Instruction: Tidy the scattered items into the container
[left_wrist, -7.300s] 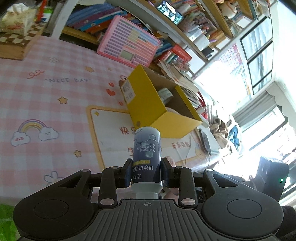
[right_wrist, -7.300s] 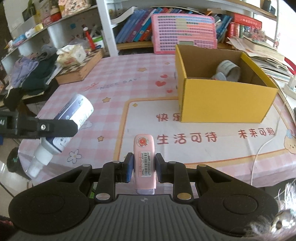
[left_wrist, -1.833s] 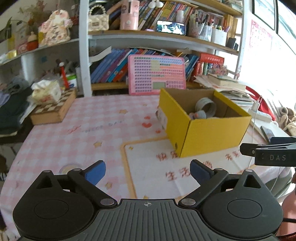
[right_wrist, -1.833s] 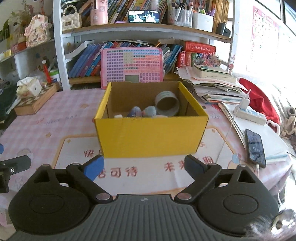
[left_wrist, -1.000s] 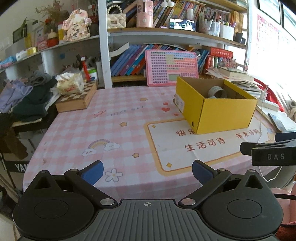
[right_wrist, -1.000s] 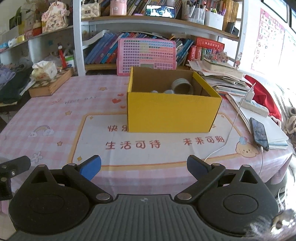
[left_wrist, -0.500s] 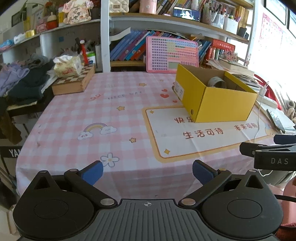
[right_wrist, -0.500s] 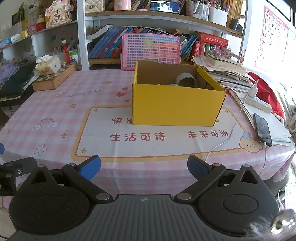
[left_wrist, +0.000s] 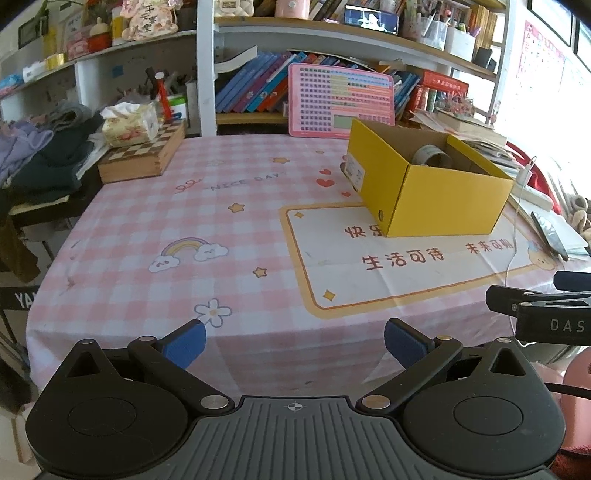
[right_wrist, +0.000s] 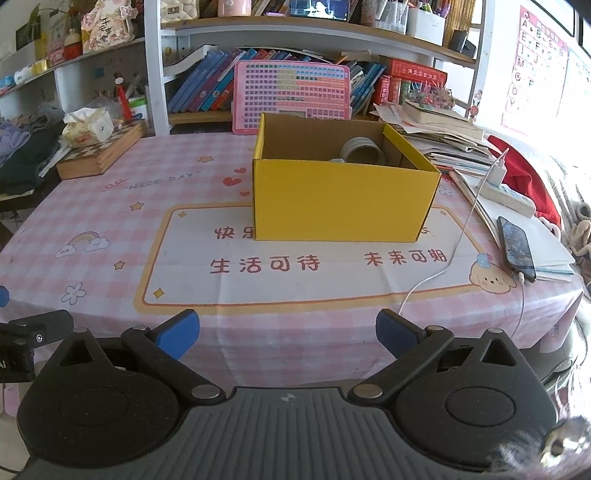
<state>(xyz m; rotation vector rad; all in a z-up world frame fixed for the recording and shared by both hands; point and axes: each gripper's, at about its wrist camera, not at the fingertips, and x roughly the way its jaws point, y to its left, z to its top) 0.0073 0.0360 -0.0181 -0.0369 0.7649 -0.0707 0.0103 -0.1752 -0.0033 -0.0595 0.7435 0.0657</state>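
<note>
Both grippers, left (left_wrist: 293, 341) and right (right_wrist: 287, 330), are being held wide apart and empty off the near edge of the table (right_wrist: 110, 206). The yellow box (right_wrist: 341, 197) is sitting on the white mat (right_wrist: 295, 273), with a tape roll (right_wrist: 364, 150) lying inside it.

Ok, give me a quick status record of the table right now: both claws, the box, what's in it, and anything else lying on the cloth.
left claw: open, empty, held back from the table's near edge
right claw: open, empty, also back from the edge
container: yellow cardboard box, open top, upright on the white printed panel of the tablecloth
visible contents: tape roll at the back; the rest is hidden by the front wall
other items on table: chessboard box with tissue pack, phone on a charging cable
loose items on cloth: none visible
</note>
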